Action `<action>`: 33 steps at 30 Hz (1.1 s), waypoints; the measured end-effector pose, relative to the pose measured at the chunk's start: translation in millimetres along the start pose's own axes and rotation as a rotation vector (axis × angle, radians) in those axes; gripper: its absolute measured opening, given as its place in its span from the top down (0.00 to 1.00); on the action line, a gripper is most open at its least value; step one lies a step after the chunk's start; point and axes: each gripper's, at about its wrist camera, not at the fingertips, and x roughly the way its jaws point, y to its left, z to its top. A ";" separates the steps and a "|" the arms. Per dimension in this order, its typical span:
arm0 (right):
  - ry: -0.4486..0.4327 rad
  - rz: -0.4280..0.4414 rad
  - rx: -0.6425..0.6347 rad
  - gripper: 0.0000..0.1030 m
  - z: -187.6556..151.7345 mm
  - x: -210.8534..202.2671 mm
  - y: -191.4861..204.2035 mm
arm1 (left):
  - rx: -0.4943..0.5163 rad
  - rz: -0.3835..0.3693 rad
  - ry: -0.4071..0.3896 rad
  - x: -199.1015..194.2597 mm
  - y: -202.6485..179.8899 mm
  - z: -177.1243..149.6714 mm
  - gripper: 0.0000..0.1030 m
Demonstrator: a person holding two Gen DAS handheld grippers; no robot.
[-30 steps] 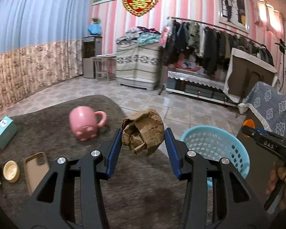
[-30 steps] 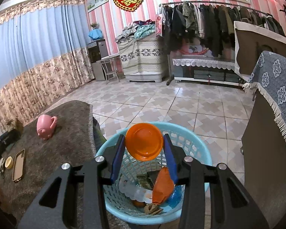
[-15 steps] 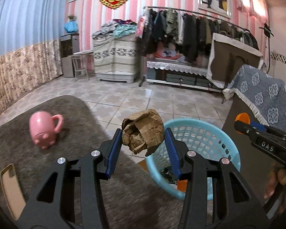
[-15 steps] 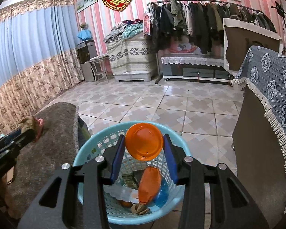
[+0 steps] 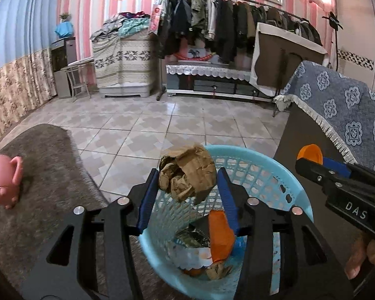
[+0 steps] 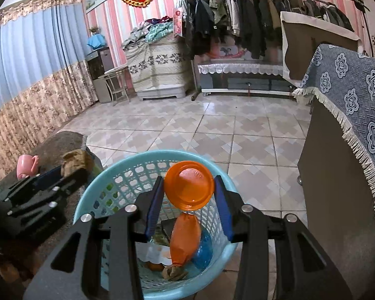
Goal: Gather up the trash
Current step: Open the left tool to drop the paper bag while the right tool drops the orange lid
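A crumpled brown paper bag [image 5: 187, 172] sits between the blue pads of my left gripper [image 5: 187, 175], over the near rim of the light-blue basket [image 5: 287, 175]. The jaws are opening, and the pads still touch the paper. My right gripper [image 6: 189, 187] is shut on an orange plastic cup [image 6: 189, 187] above the basket [image 6: 92, 195]. In the basket lie an orange wrapper [image 6: 185, 237], a blue piece and paper scraps. The left wrist view shows the right gripper [image 5: 312, 160] at the right with the cup [image 5: 310, 153]. The right wrist view shows the left gripper [image 6: 60, 172] at the left.
A pink pig mug [image 5: 3, 177] stands on the grey-brown covered table [image 5: 37, 200] left of the basket. A dark cabinet under a blue patterned cloth [image 6: 350, 87] rises close on the right. Tiled floor [image 6: 212, 130] stretches ahead to a clothes rack [image 6: 250, 20].
My left gripper has swung right from over the table until it is over the basket, carrying the paper. My right gripper has sunk a little over the basket with the cup.
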 end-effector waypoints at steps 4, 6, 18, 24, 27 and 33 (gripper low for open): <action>0.003 -0.003 -0.001 0.60 0.8 1.1 -0.3 | 0.010 0.040 -0.018 5.2 -2.7 3.1 0.32; 0.004 -0.002 -0.006 0.60 1.3 2.5 1.4 | -0.005 0.060 -0.024 2.3 5.1 3.6 0.27; -0.036 -0.007 -0.044 0.60 -4.0 10.6 42.8 | -0.138 0.273 -0.104 -57.4 77.5 2.1 0.05; -0.053 0.009 -0.042 0.29 -6.6 12.8 48.9 | -0.142 0.330 -0.142 -86.2 91.6 -2.2 0.05; -0.052 0.007 -0.057 0.22 -7.4 14.1 55.8 | -0.139 0.351 -0.153 -100.3 95.3 -6.9 0.05; -0.076 0.005 -0.090 0.08 -7.3 8.6 72.6 | -0.154 0.392 -0.163 -122.8 112.0 -18.3 0.05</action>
